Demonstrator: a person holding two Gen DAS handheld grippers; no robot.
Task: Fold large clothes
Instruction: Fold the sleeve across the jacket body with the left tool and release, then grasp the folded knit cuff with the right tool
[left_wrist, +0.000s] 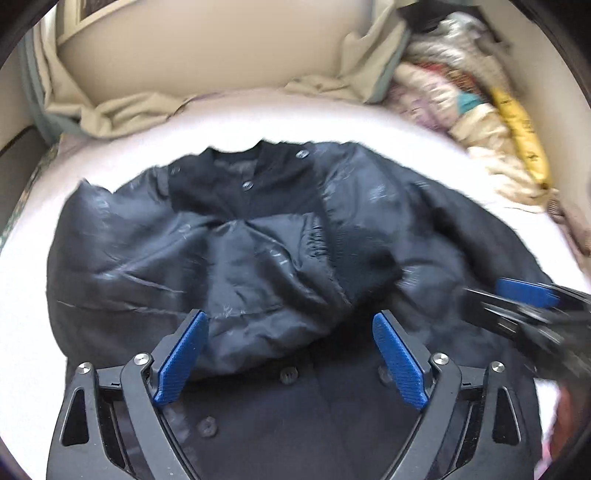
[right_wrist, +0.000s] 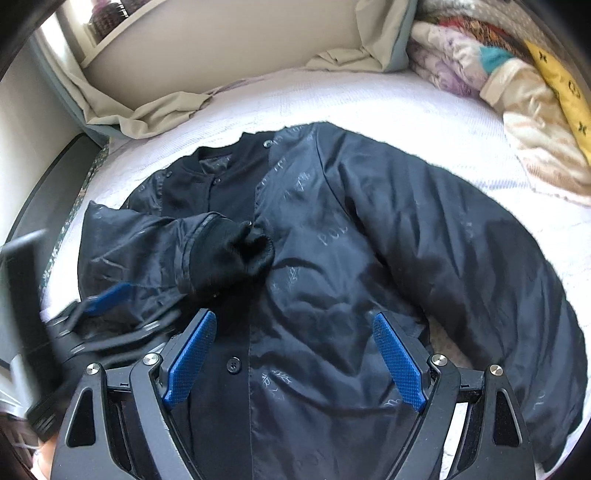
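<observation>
A black bomber jacket (left_wrist: 258, 240) (right_wrist: 369, 240) lies front up on a white bed (right_wrist: 369, 99), collar at the far side. One sleeve is folded across the chest, its knit cuff (right_wrist: 236, 254) resting near the snap placket. The other sleeve (right_wrist: 480, 240) runs down the jacket's right side. My left gripper (left_wrist: 291, 314) is open over the folded sleeve with nothing pinched; it shows blurred at the left edge (right_wrist: 107, 295) of the right wrist view. My right gripper (right_wrist: 293, 314) is open above the jacket's lower front, and shows at the right (left_wrist: 528, 295) of the left wrist view.
A crumpled beige cloth (right_wrist: 155, 114) lies along the bed's far edge against a beige wall (right_wrist: 221, 44). A heap of patterned blankets and a yellow item (right_wrist: 498, 74) (left_wrist: 461, 92) fills the far right corner. The bed's dark edge (right_wrist: 55, 184) runs along the left.
</observation>
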